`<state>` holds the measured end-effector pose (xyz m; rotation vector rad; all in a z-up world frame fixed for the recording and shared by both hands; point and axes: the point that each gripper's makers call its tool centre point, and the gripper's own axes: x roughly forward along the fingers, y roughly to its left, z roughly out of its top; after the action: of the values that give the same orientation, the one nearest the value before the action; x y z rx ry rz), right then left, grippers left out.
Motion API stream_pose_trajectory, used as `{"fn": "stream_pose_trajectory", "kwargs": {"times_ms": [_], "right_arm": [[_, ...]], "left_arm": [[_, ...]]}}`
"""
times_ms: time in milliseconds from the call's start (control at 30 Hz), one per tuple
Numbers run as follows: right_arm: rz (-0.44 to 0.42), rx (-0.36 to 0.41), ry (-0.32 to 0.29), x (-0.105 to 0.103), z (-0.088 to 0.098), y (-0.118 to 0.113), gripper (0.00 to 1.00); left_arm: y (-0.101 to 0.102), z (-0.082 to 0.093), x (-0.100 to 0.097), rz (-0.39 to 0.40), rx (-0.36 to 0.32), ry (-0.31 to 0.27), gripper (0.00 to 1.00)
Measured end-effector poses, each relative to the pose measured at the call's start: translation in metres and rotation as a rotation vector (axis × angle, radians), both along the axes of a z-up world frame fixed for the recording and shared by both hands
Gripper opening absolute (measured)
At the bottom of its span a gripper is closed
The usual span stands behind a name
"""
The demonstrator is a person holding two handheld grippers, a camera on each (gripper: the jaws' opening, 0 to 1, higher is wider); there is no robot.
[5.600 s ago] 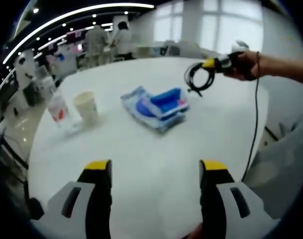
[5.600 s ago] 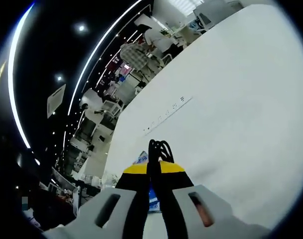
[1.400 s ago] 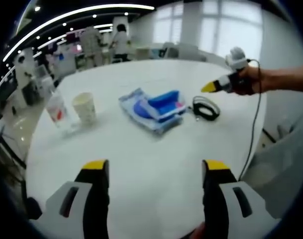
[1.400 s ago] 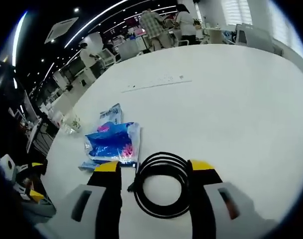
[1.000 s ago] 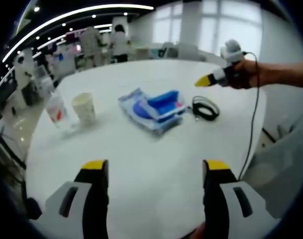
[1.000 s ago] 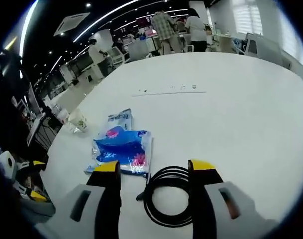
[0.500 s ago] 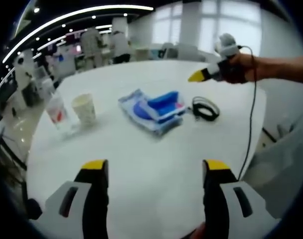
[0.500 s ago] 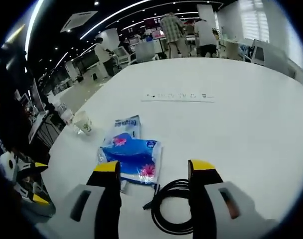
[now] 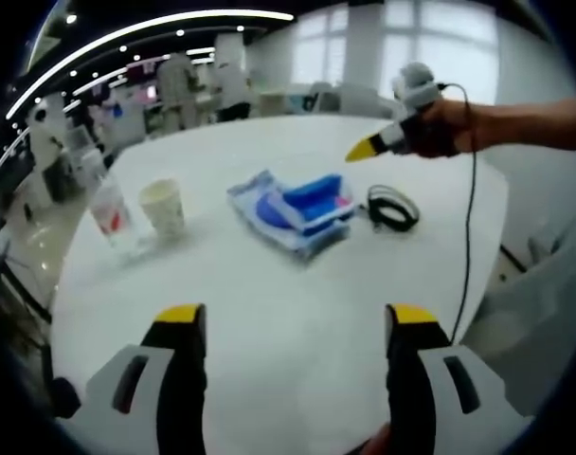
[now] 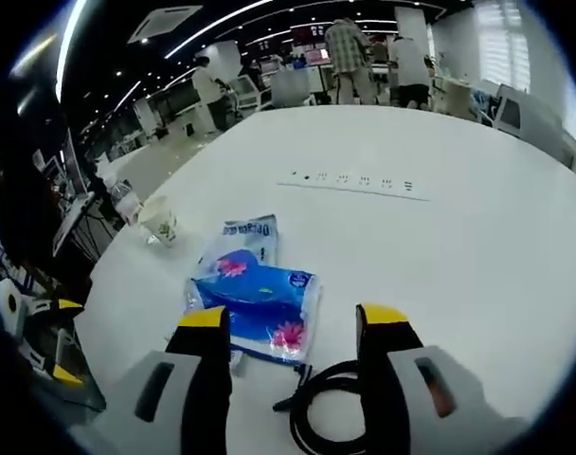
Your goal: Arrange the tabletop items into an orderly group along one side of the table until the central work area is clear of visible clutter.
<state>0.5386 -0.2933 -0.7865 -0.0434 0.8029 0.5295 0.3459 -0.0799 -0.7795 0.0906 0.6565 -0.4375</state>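
Cable coil (image 9: 393, 208) released, lying beside tissue packs (image 9: 297, 206).
Right gripper (image 10: 293, 322) open, has lifted clear; left gripper (image 9: 293, 318) open, unmoved.

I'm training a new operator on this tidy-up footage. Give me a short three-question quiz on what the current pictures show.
1. True or false: the right gripper is holding the black cable coil.
2. Which item lies closest to the cable coil? A) paper cup B) blue tissue packs C) plastic bottle
3. Fill in: the left gripper is ____ and holds nothing.

Key: 1 false, the coil lies on the table; 2 B; 3 open.
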Motion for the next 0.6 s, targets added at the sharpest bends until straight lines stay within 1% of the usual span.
{"fn": "stream_pose_trajectory", "kwargs": {"times_ms": [100, 133, 167, 200, 267, 400, 467, 533, 600], "right_arm": [[0.028, -0.031, 0.023, 0.000, -0.008, 0.004, 0.49], [0.035, -0.055, 0.034, -0.001, -0.012, 0.003, 0.47], [0.044, -0.074, 0.035, -0.001, -0.014, 0.003, 0.46], [0.058, -0.079, 0.025, 0.000, -0.015, 0.007, 0.46], [0.073, -0.082, 0.028, 0.002, -0.019, 0.011, 0.46], [0.091, -0.124, 0.041, 0.007, -0.031, 0.012, 0.43], [0.093, -0.129, 0.041, 0.007, -0.032, 0.014, 0.41], [0.088, -0.136, 0.037, 0.009, -0.034, 0.014, 0.37], [0.091, -0.149, 0.045, 0.011, -0.041, 0.013, 0.35]], "left_arm": [[0.000, -0.002, 0.000, -0.002, 0.004, 0.003, 0.74], [0.000, -0.002, 0.000, -0.002, 0.006, 0.005, 0.74], [0.000, -0.003, 0.000, -0.003, 0.006, 0.007, 0.73], [0.000, -0.003, 0.000, -0.003, 0.005, 0.008, 0.73], [0.000, -0.003, 0.000, 0.000, 0.006, 0.008, 0.73], [0.002, -0.003, 0.001, 0.011, 0.002, 0.010, 0.73], [0.002, -0.003, 0.000, 0.013, 0.000, 0.011, 0.73], [0.003, -0.004, 0.000, 0.013, 0.002, 0.013, 0.73], [0.003, -0.004, 0.000, 0.012, 0.004, 0.015, 0.73]]}}
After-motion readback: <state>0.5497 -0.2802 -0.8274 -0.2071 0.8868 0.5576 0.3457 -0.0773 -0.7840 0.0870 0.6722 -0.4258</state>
